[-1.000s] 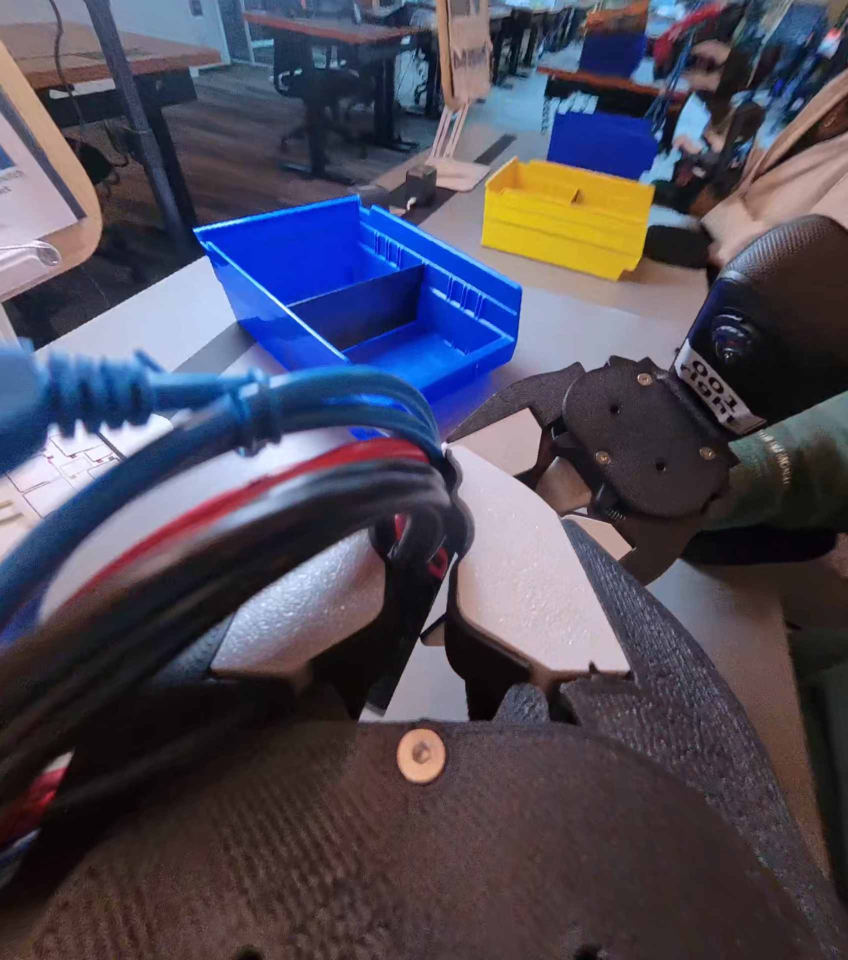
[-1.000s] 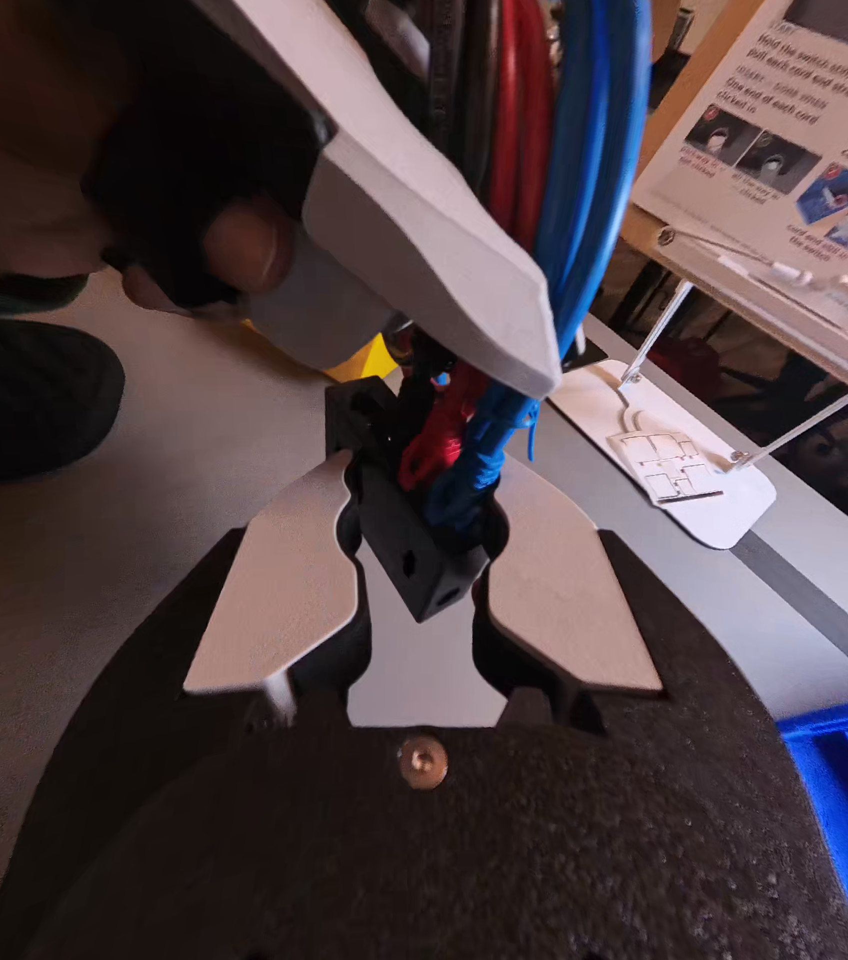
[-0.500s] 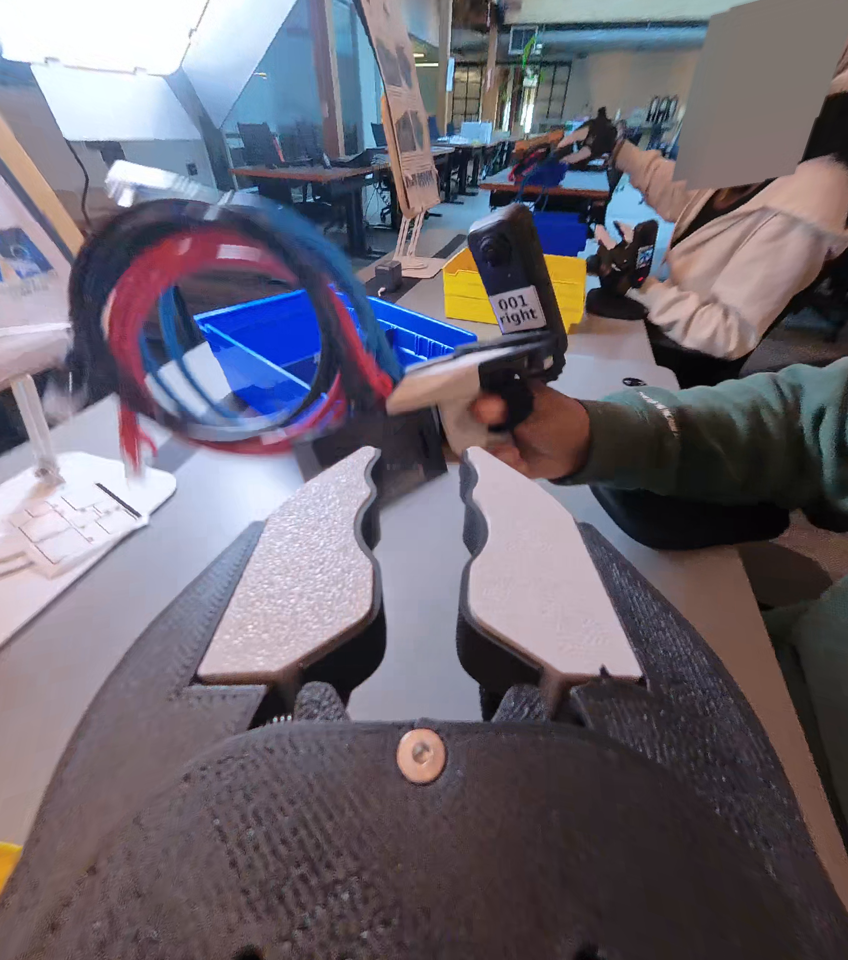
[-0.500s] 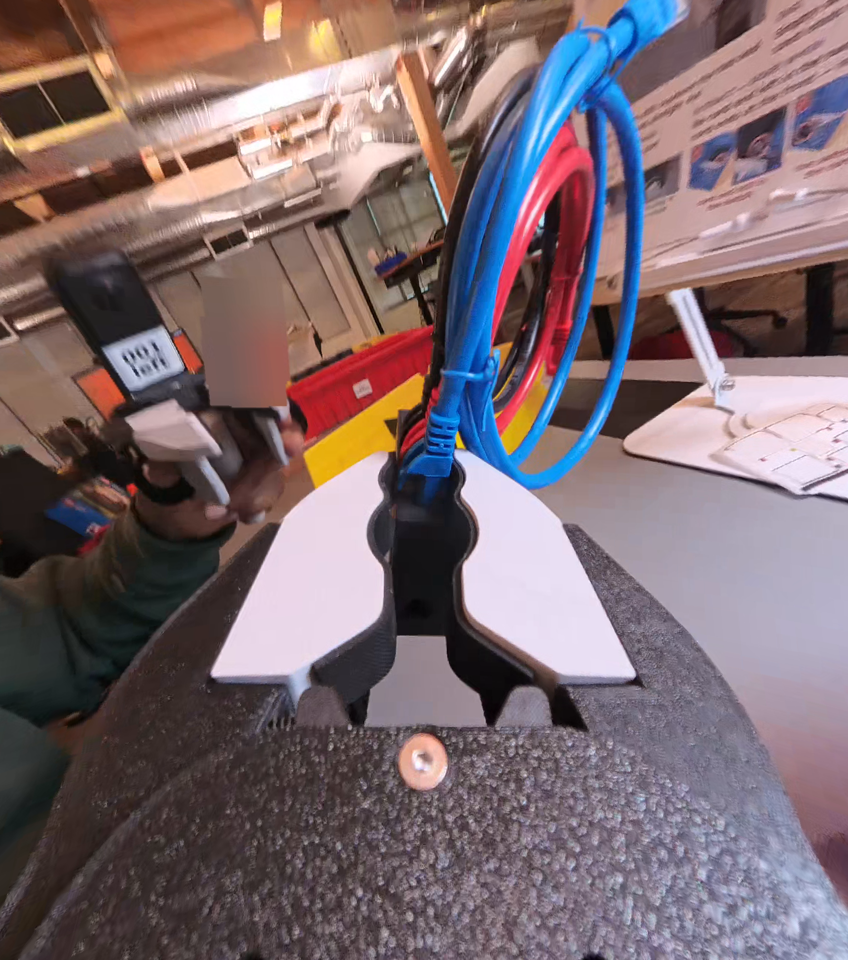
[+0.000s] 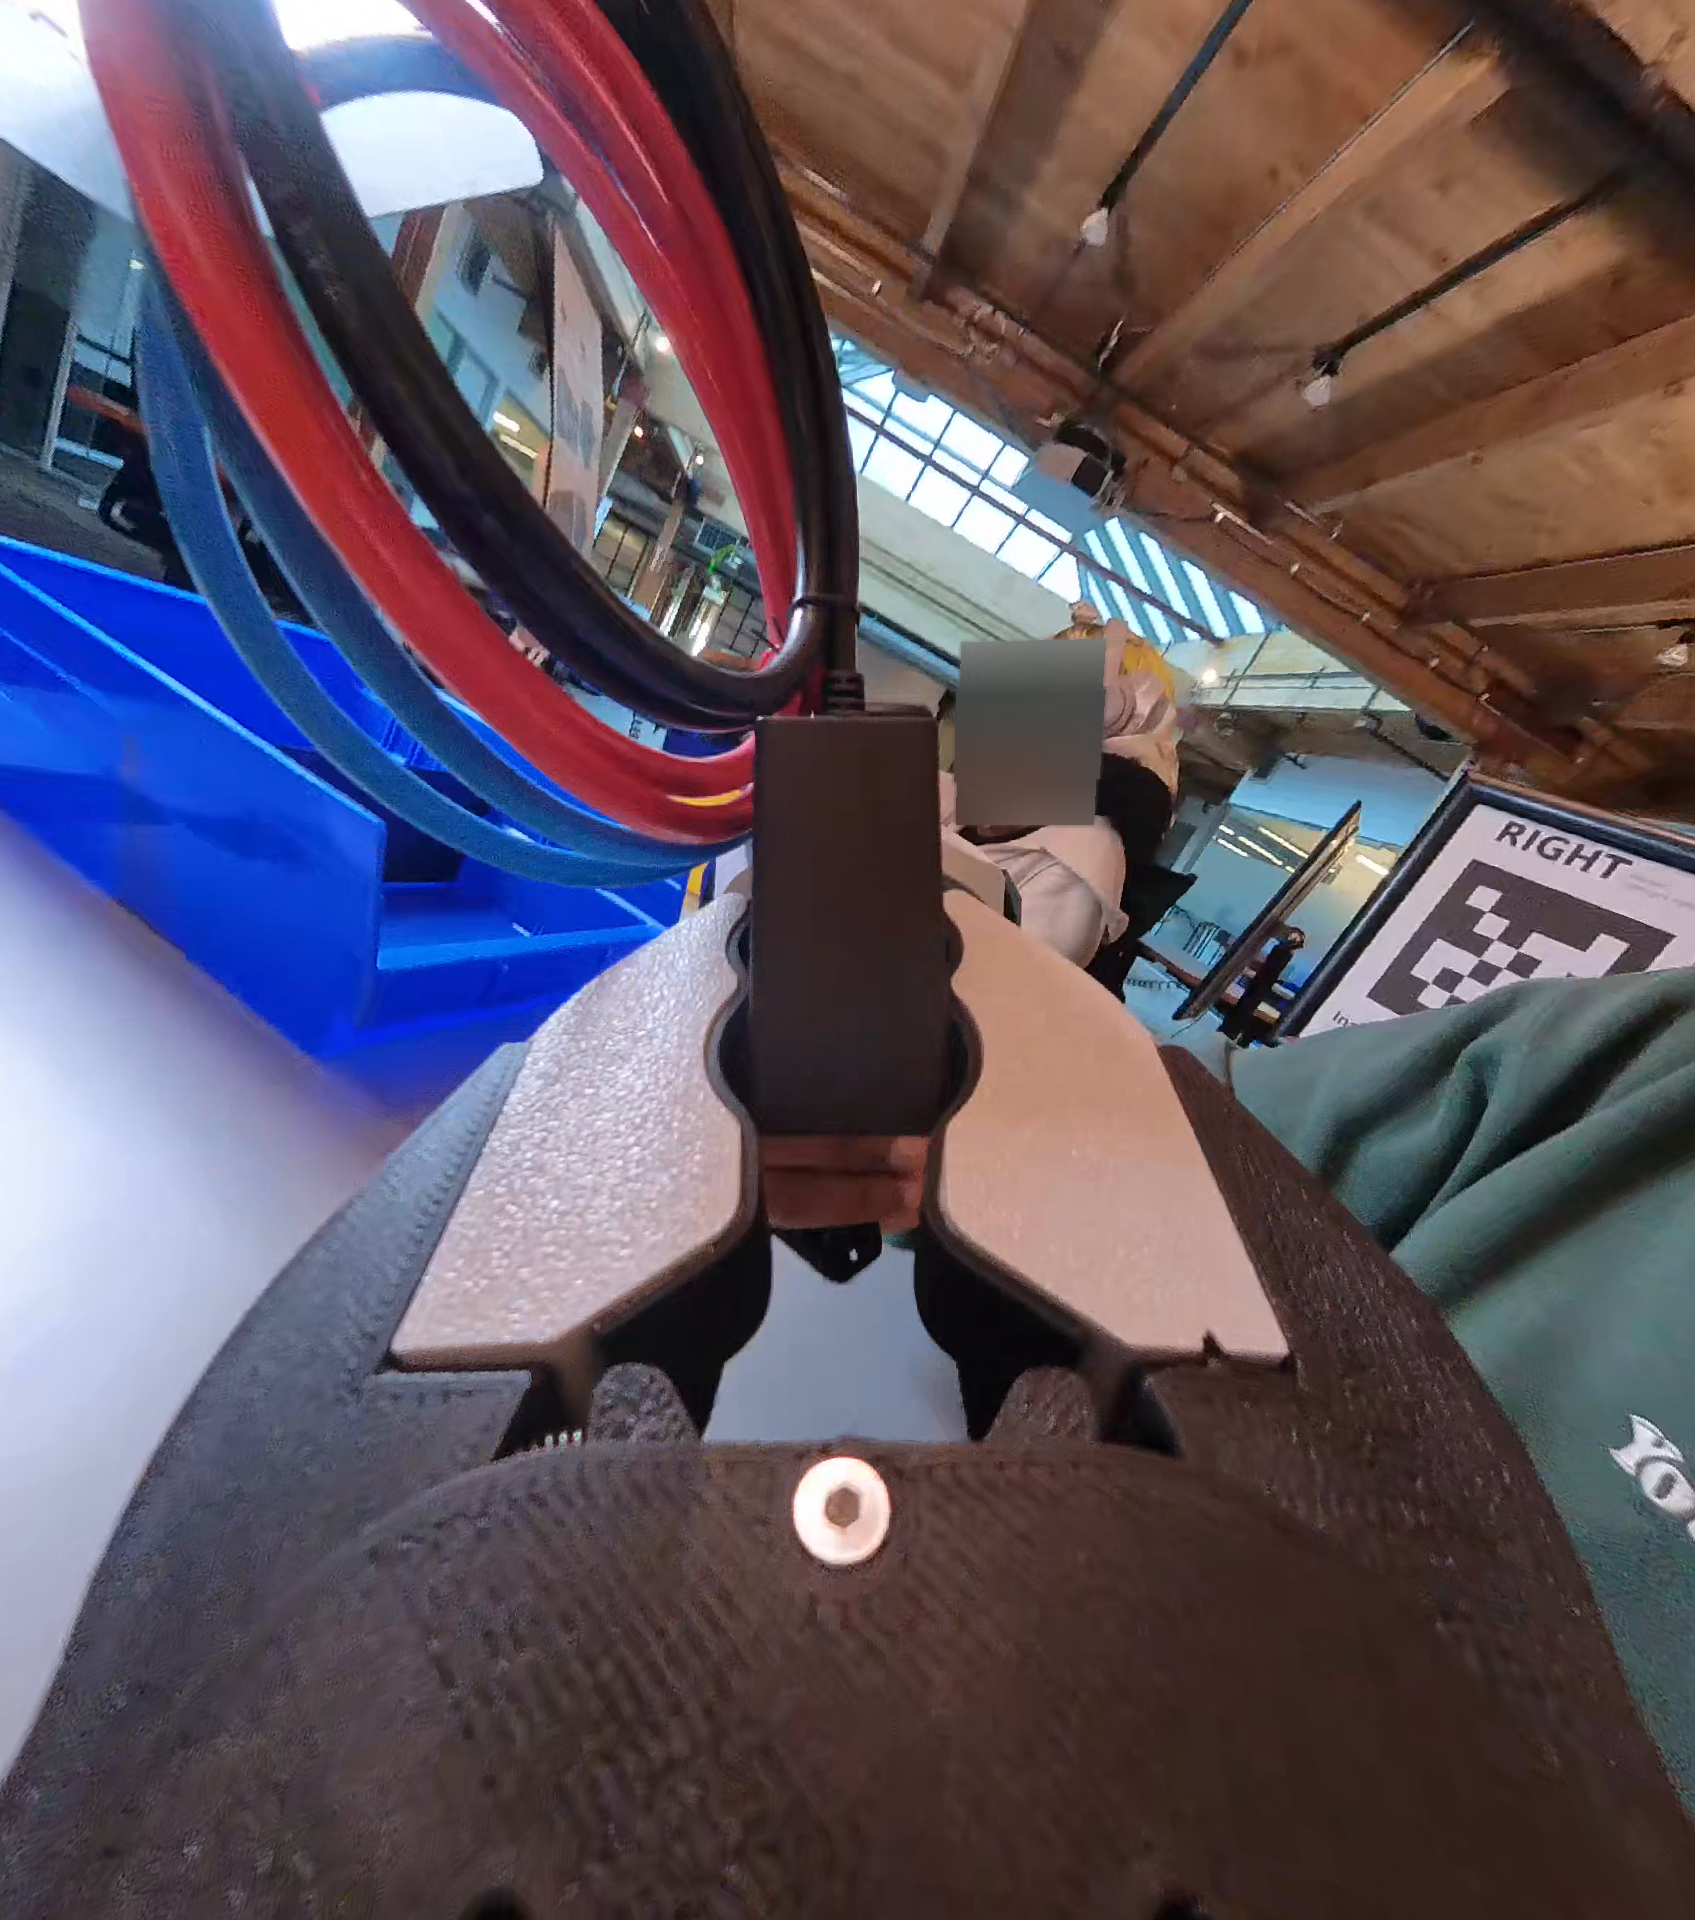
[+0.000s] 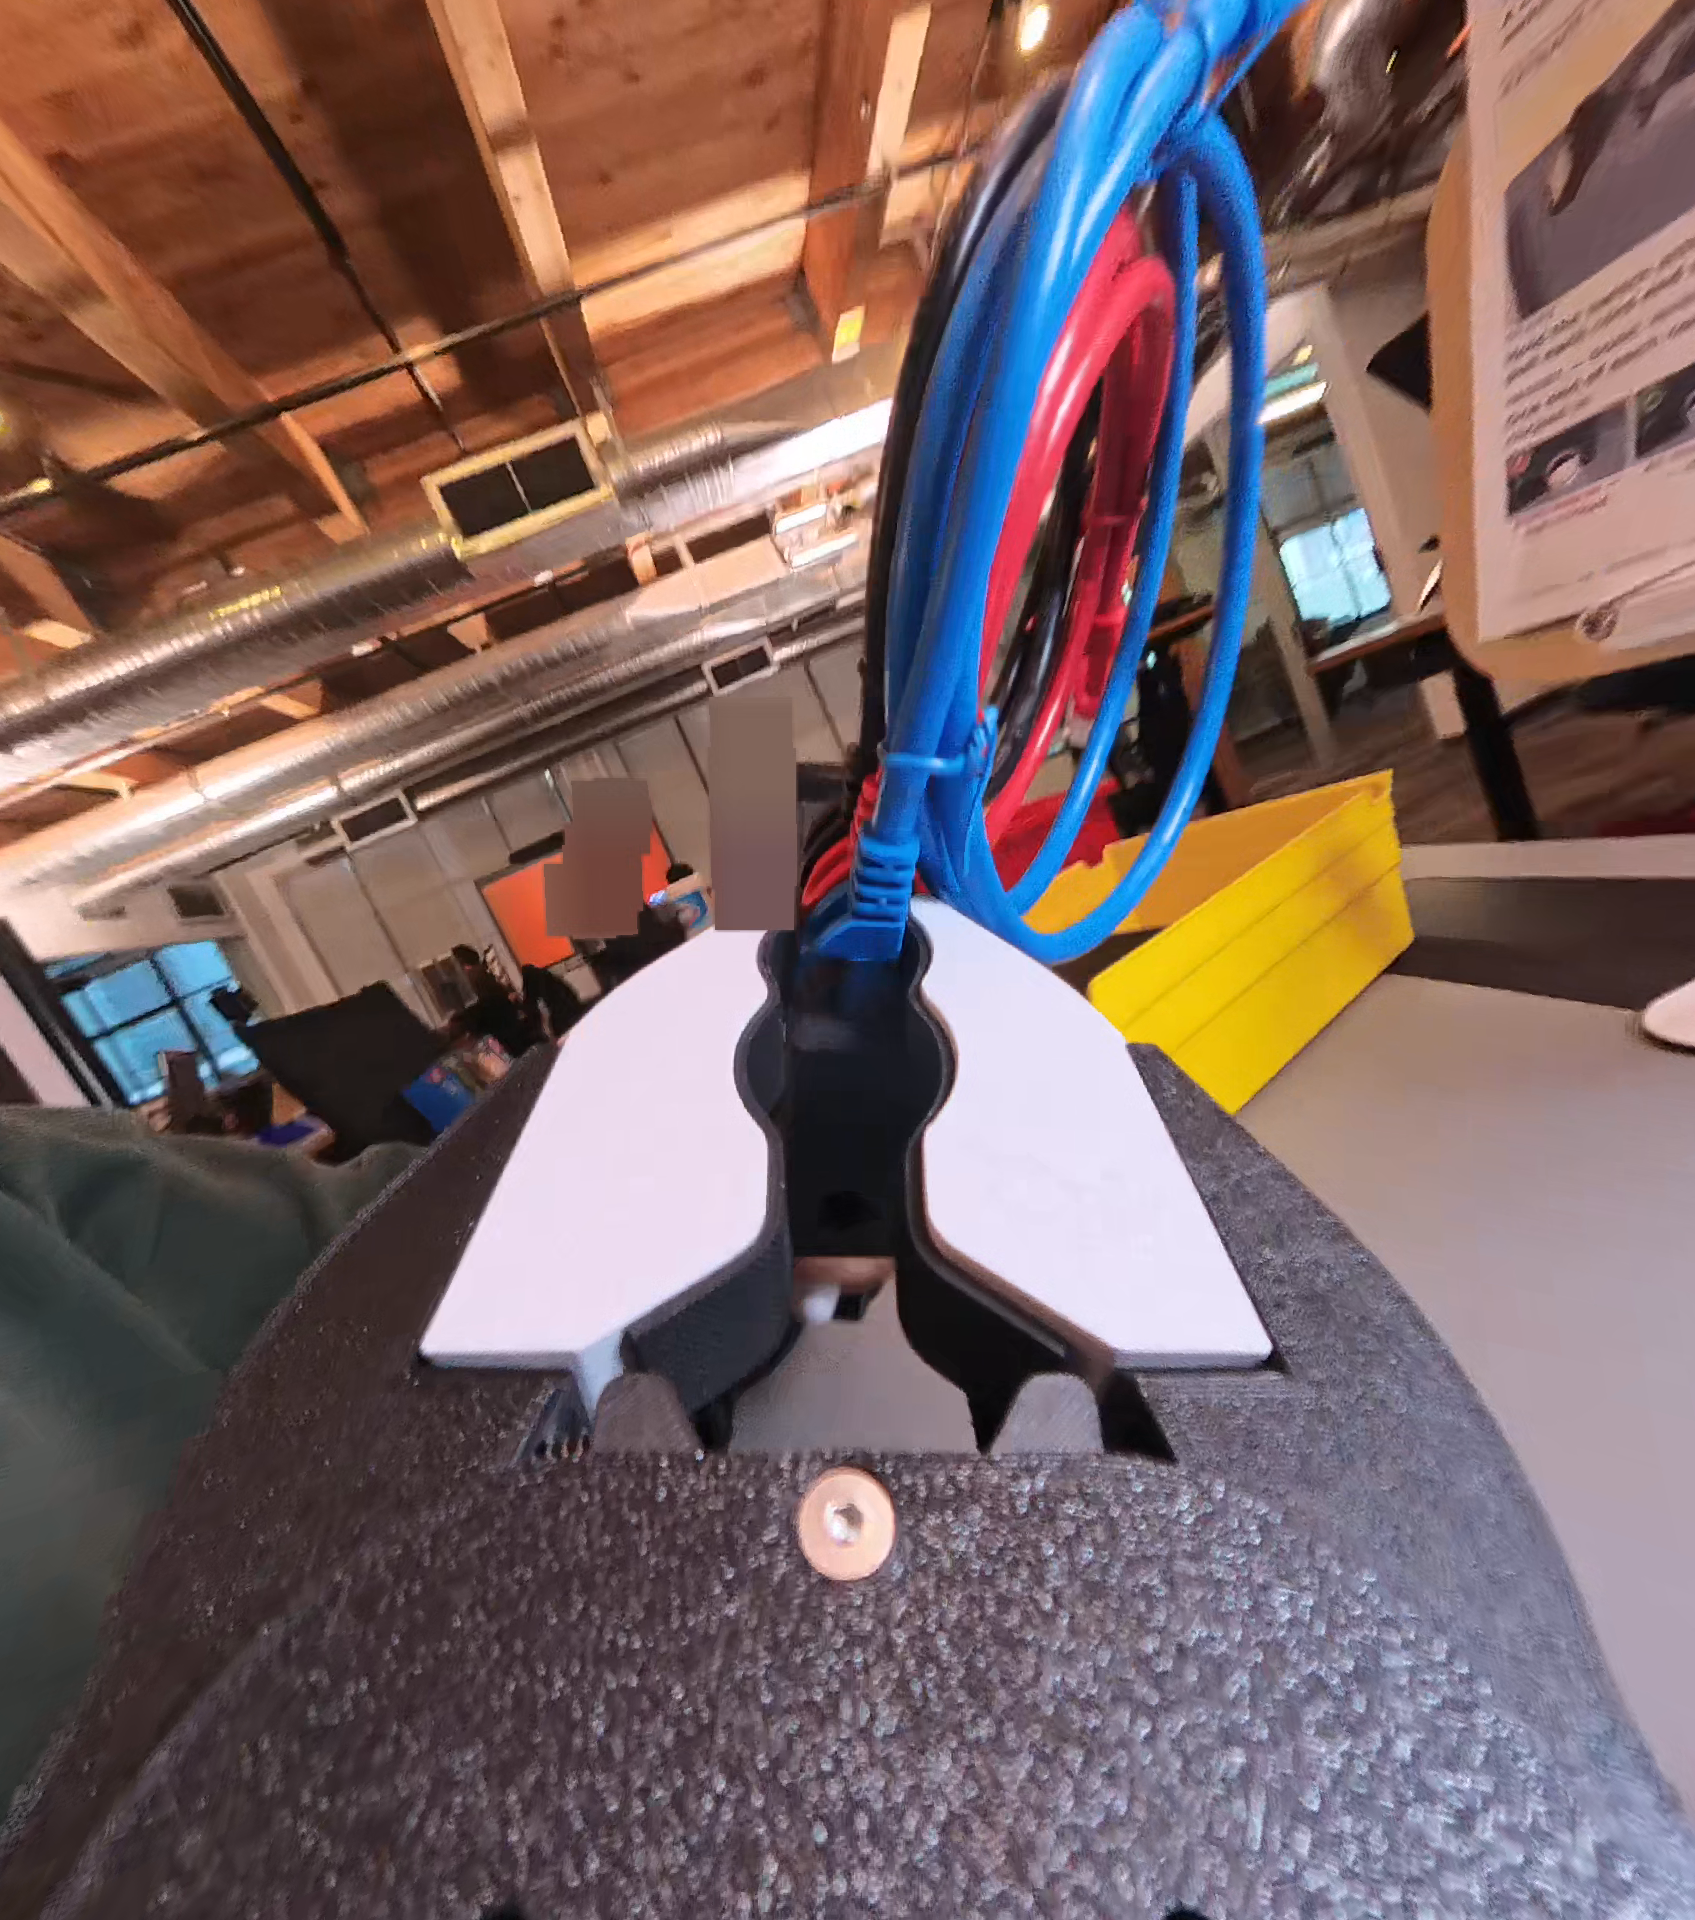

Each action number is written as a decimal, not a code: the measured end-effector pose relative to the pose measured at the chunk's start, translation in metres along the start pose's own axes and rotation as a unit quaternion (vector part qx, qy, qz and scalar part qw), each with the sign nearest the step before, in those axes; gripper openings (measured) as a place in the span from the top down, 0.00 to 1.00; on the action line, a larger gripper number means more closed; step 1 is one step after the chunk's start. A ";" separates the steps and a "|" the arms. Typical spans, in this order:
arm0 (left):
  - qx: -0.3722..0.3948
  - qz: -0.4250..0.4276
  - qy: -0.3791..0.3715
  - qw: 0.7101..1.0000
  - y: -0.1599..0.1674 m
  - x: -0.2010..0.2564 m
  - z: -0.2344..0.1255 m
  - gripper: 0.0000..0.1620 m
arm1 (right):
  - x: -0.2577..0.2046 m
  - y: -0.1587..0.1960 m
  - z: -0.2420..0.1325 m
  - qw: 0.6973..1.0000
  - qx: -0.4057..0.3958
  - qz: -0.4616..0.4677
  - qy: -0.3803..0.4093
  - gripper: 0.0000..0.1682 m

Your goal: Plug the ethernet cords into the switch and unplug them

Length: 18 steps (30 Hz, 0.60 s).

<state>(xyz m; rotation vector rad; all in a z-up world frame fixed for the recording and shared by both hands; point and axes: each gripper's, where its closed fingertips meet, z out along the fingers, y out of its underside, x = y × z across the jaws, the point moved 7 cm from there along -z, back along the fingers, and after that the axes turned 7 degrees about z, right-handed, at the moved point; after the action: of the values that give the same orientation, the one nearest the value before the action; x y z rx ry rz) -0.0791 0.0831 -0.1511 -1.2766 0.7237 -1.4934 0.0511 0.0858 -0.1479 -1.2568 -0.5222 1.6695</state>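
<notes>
In left view blue bin (image 5: 147,790); right view, yellow bin (image 6: 1269,914).

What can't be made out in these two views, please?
- Switch ports: the left view shows only a blank side. In the right view the right gripper and the blue plug cover them, so the number of cords plugged in is unclear.
- Cords: the loop tops are cut off by the top edge in both views.
- Distant people: right view, too small and blurred.
</notes>
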 end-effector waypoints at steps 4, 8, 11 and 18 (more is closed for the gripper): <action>-0.053 0.024 -0.047 0.997 -0.015 -0.003 -0.028 0.82 | 0.009 0.002 -0.002 0.993 -0.109 -0.022 0.031 0.83; -0.118 0.043 -0.100 0.987 -0.023 -0.007 -0.056 0.82 | 0.014 -0.019 -0.015 0.959 -0.209 -0.154 0.112 0.78; -0.164 0.029 -0.102 0.981 -0.015 -0.013 -0.059 0.82 | -0.009 -0.030 -0.009 0.924 -0.263 -0.254 0.113 0.80; -0.265 0.050 -0.042 0.962 0.015 0.003 -0.033 0.82 | -0.009 0.035 0.004 0.845 -0.455 -0.271 0.077 0.83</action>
<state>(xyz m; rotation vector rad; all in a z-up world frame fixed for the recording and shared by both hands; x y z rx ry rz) -0.1057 0.0700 -0.1724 -1.6592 1.1660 -1.1913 0.0328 0.0623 -0.1694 -1.6554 -1.5226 0.8004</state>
